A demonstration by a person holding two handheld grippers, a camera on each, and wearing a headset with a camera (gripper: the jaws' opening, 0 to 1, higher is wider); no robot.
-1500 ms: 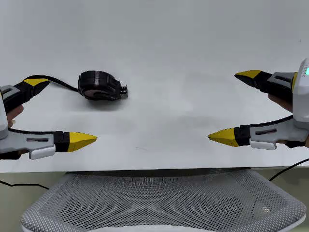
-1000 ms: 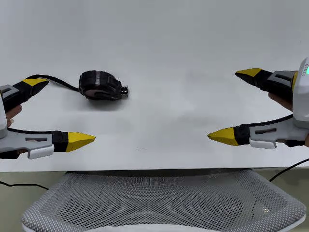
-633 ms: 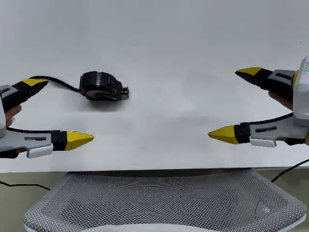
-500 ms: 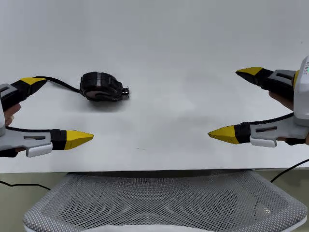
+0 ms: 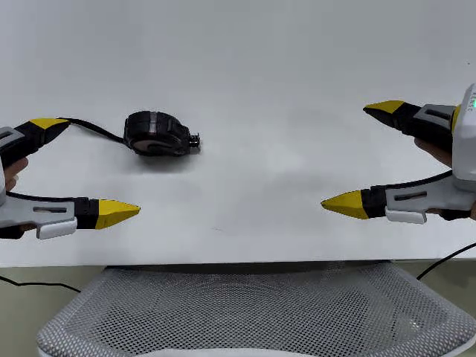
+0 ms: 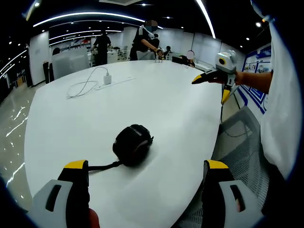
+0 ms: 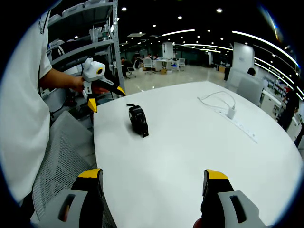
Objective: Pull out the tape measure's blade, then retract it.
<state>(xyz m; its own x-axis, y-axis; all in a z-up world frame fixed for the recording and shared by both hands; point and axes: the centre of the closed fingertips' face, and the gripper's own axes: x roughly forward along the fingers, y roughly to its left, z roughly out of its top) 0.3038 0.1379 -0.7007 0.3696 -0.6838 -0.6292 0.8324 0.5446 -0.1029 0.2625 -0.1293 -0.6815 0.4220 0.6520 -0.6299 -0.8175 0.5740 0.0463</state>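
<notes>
A black tape measure [image 5: 156,134] lies on the white table [image 5: 253,67] at the left, its blade drawn in and a black wrist strap [image 5: 89,126] trailing to the left. My left gripper [image 5: 93,167] stands open just left of it, the upper jaw over the strap's end, touching nothing. The left gripper view has the tape measure [image 6: 133,144] a short way ahead of the open left gripper [image 6: 146,167]. My right gripper [image 5: 357,156] stands open far to the right, holding nothing. From the right gripper [image 7: 152,176], the tape measure [image 7: 137,120] is well ahead.
A grey mesh chair back [image 5: 245,312] sits below the table's near edge. A white power strip with a cable [image 7: 231,112] lies on the far side of the table. People stand at the room's back [image 6: 147,40].
My left gripper has drifted a little to the left, away from the tape measure. The tape measure and the right gripper have stayed put.
</notes>
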